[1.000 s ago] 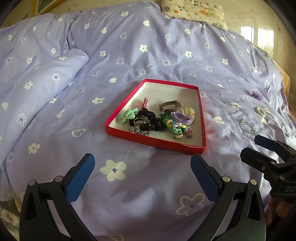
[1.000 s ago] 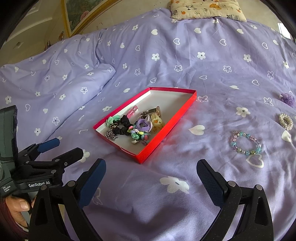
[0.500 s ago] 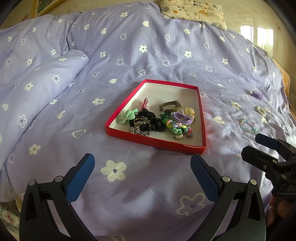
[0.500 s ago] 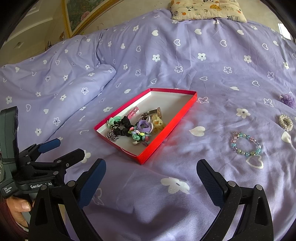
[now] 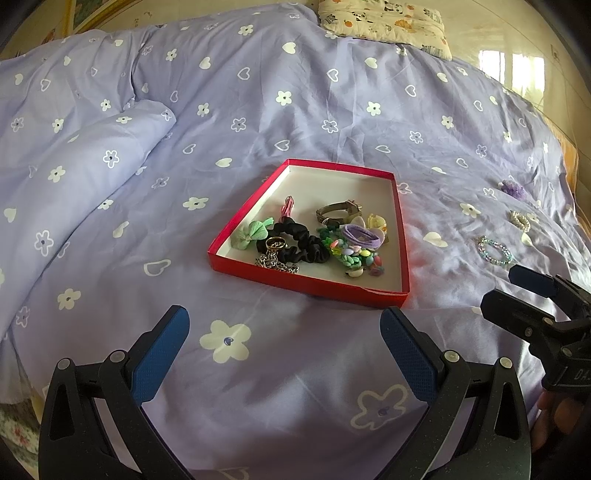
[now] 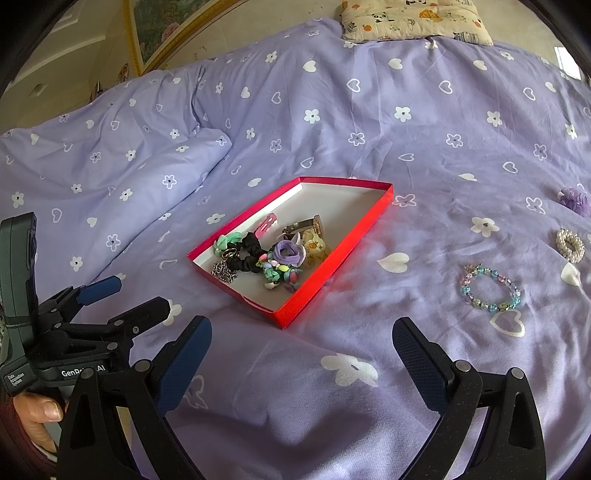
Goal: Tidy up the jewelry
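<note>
At centre frame of both wrist views you have the red tray (image 5: pixel 314 286), lying on the lilac bedspread (image 5: pixel 258 92), holding a black scrunchie (image 5: pixel 299 243), green bow (image 5: pixel 253 232), silver chain (image 5: pixel 275 264), metal watch (image 5: pixel 338 214), purple flower piece (image 5: pixel 360 236) and mixed coloured beads (image 5: pixel 356 256). Right of the tray, well apart from it on the bedspread, lie a pastel bead bracelet (image 6: pixel 489 288), a pearl ring of beads (image 6: pixel 570 245) and a purple trinket (image 6: pixel 574 197). Your left tongs (image 5: pixel 284 339) hover at lower frame, blue pads wide apart, gripping nothing. Your right tongs (image 6: pixel 301 350) likewise stand apart, unloaded, below the tray. A patterned pillow (image 6: pixel 410 18) sits at upper frame.
</note>
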`<state>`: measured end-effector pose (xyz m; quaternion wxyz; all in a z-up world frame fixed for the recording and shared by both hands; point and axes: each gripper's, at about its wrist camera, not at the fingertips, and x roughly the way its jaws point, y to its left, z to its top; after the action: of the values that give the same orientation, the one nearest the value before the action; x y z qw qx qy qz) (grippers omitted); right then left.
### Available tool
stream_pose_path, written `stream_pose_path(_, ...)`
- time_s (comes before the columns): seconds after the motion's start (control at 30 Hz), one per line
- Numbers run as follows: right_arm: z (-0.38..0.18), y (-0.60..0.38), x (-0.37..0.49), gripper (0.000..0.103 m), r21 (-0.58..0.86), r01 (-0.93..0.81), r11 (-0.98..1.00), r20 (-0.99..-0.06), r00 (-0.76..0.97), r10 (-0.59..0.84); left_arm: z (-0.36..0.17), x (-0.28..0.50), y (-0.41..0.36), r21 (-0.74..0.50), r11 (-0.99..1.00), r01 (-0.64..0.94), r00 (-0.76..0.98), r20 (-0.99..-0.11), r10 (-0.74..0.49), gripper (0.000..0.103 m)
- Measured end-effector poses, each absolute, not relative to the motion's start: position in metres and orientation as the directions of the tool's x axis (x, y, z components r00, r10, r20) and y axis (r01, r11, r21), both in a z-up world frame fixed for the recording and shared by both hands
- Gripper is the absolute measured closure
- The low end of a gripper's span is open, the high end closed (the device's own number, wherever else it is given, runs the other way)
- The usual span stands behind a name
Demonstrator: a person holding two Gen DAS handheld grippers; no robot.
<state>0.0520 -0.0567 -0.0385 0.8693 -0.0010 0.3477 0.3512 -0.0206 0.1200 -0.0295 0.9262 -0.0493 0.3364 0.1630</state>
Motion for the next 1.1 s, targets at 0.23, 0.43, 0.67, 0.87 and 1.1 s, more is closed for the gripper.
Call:
stream_pose_path(0.23, -0.0382, -0.0562, 0.0519, 0.003, 0.241, -0.612, 0.753, -0.605, 0.512, 0.61, -0.0293, -0.0199, 0.12, 0.02, 0.943, -0.333, 0.719, -0.641, 0.268, 0.0)
stream_pose_path(0.43, -0.0382, -0.0561, 0.0519, 0.003, 0.242, -0.612, 0.753, -0.605, 0.512, 0.61, -0.0293, -0.0187, 0.1201, 0.021, 0.943, -0.332, 0.718, -0.643, 0.267, 0.0)
stream_pose_path(0.67, -0.0381, -0.056, 0.0521, 0.003, 0.242, -0.611, 0.753, -0.606, 0.511, 0.61, -0.0298, -0.0175, 0.1199, 0.022, 0.944, -0.33, 0.717, -0.644, 0.267, 0.0)
stream_pose_path(0.87, -0.0384, -0.0563, 0.0527, 0.003, 0.243, -0.611, 0.753, -0.606, 0.511, 0.61, -0.0299, -0.017, 0.1196, 0.022, 0.944, -0.329, 0.717, -0.644, 0.265, 0.0)
stream_pose_path(1.1, -0.0397, -0.0566, 0.0564, 0.003, 0.245, -0.603, 0.759, -0.612, 0.511, 0.603, -0.0314, -0.0142, 0.121, 0.018, 0.946, -0.324, 0.716, -0.648, 0.258, 0.0)
